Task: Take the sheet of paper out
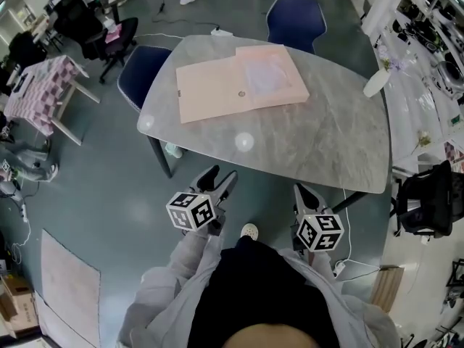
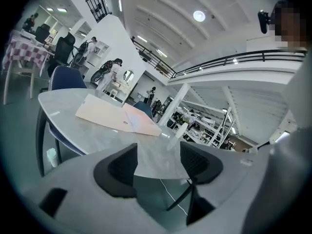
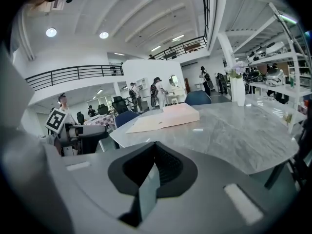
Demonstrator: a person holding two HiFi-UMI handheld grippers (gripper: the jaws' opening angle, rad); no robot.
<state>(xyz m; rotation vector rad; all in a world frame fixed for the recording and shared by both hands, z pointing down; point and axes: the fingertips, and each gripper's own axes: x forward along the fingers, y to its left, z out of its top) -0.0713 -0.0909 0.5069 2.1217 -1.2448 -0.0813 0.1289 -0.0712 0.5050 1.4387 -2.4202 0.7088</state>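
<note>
A pink folder [image 1: 239, 82] lies open on the far half of the grey marble table [image 1: 319, 143]. A pale sheet of paper [image 1: 267, 75] rests in its right half. The folder also shows far off in the left gripper view [image 2: 117, 117] and in the right gripper view [image 3: 165, 117]. My left gripper [image 1: 218, 177] hangs off the table's near edge, open and empty [image 2: 158, 162]. My right gripper [image 1: 304, 191] hovers beside it, also short of the table, its jaws shut together on nothing [image 3: 155, 147].
Two blue chairs [image 1: 293, 20] [image 1: 141, 71] stand at the table's far and left sides. A white vase [image 1: 377, 83] sits at the table's right edge. A black bag [image 1: 428, 198] and shelves are on the right, a checkered table [image 1: 43, 89] on the left.
</note>
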